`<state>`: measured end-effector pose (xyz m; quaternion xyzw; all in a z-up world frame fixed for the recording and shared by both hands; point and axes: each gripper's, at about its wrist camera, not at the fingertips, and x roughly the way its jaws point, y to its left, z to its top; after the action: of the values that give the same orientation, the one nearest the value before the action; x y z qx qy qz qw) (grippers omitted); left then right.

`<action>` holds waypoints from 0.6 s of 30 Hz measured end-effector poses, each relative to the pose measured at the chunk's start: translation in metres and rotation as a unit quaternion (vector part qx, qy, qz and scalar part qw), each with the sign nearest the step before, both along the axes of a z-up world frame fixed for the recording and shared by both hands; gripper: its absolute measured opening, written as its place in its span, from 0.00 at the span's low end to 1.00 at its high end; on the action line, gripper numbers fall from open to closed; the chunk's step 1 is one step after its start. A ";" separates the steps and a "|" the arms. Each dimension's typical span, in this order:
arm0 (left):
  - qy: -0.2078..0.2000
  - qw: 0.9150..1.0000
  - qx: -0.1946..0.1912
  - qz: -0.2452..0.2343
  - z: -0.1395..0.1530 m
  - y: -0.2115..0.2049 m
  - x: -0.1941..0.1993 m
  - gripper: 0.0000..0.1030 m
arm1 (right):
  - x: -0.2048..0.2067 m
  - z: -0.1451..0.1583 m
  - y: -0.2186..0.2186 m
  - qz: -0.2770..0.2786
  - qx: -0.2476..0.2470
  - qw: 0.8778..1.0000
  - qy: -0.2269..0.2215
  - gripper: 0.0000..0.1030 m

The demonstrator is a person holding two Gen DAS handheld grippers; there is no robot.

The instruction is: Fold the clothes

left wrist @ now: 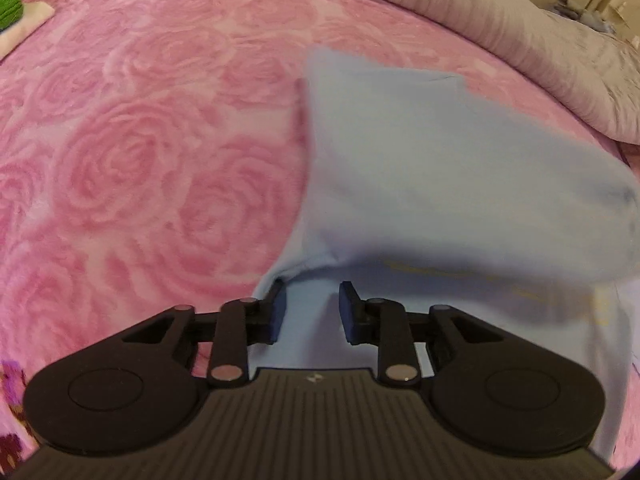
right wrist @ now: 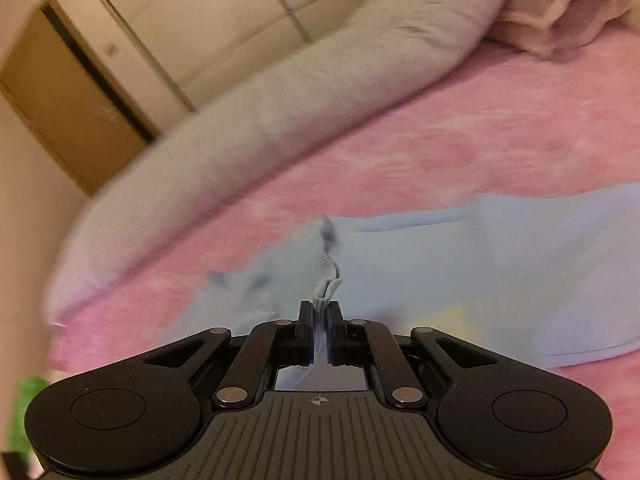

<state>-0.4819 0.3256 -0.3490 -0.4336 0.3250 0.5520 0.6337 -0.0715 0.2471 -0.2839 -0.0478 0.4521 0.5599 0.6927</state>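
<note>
The left gripper is spread, with its pads not pressing anything. The blue shirt lies on the pink blanket, directly under these jaws and going forward and to their right; a raised fold hangs just ahead of them. The right gripper is pinching a ribbed edge of the shirt. From it, the cloth extends long to the right. I judge the left gripper must take the edge below it.
</note>
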 end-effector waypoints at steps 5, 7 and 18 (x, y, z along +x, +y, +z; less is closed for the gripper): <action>0.007 1.000 -0.001 -0.015 -0.004 0.001 -0.002 0.10 | 0.040 -0.051 -0.001 -0.059 -0.091 0.993 0.041 0.04; 0.008 1.000 -0.002 -0.017 -0.004 0.002 -0.002 0.10 | 0.036 -0.053 0.003 -0.046 -0.090 0.995 0.025 0.04; 0.034 0.998 0.030 -0.040 0.035 -0.003 0.024 0.11 | 0.041 -0.044 -0.007 -0.067 -0.130 0.989 -0.010 0.17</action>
<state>-0.4582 0.3224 -0.3143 -0.3816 0.3469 0.5503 0.6567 -0.0310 0.2396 -0.3281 -0.1125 0.5164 0.4481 0.7210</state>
